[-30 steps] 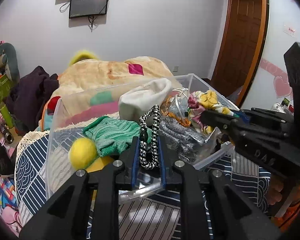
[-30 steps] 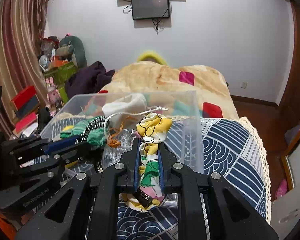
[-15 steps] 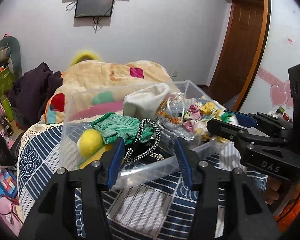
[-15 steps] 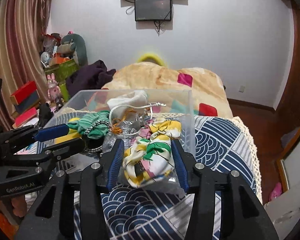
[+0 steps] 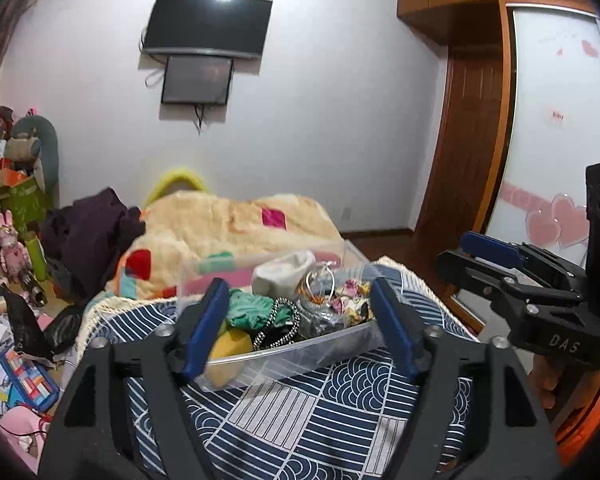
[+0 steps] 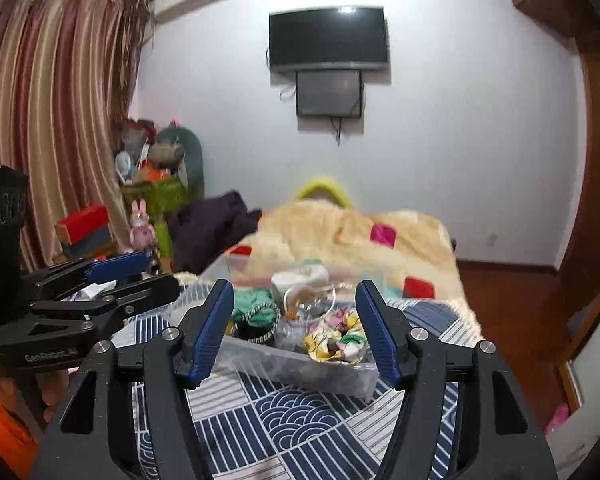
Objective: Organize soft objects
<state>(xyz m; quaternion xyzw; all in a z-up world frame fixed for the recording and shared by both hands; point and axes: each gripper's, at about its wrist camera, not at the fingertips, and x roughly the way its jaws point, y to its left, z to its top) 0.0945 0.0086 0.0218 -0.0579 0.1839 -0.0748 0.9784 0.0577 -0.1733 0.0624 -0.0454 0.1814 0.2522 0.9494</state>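
Two claws, both with blue-padded fingers spread wide apart and nothing between them: the left claw point(image 5: 296, 328) and the right claw point(image 6: 296, 330) each hover above the near edge of a clear plastic bin point(image 5: 300, 354) standing on the bed's navy-and-white patterned cover point(image 5: 320, 412). Bin contents, partly overlapping and hard to separate: a green knit item point(image 5: 250, 310), a black-and-white braided cord point(image 5: 278, 326), a yellow ball point(image 5: 230, 346) half hidden behind the bin wall, a white cloth point(image 5: 284, 274), a floral fabric piece point(image 6: 336, 338) at the bin's right near corner, and a crinkled transparent bag whose contents cannot be made out. Readable writing: "DAS" on the right claw's body in the left wrist view; "GenRobot.AI" on the left claw's body in the right wrist view, slightly blurred. Surroundings: a cream blanket point(image 5: 228, 224) with coloured patches beyond the bin, a dark purple garment point(image 5: 88, 228) heaped at the bed's left, a wall-mounted television point(image 6: 328, 38) with a smaller screen below it, striped curtains point(image 6: 56, 120), a wooden door point(image 5: 472, 140), and floor clutter cut off at the left frame edge.
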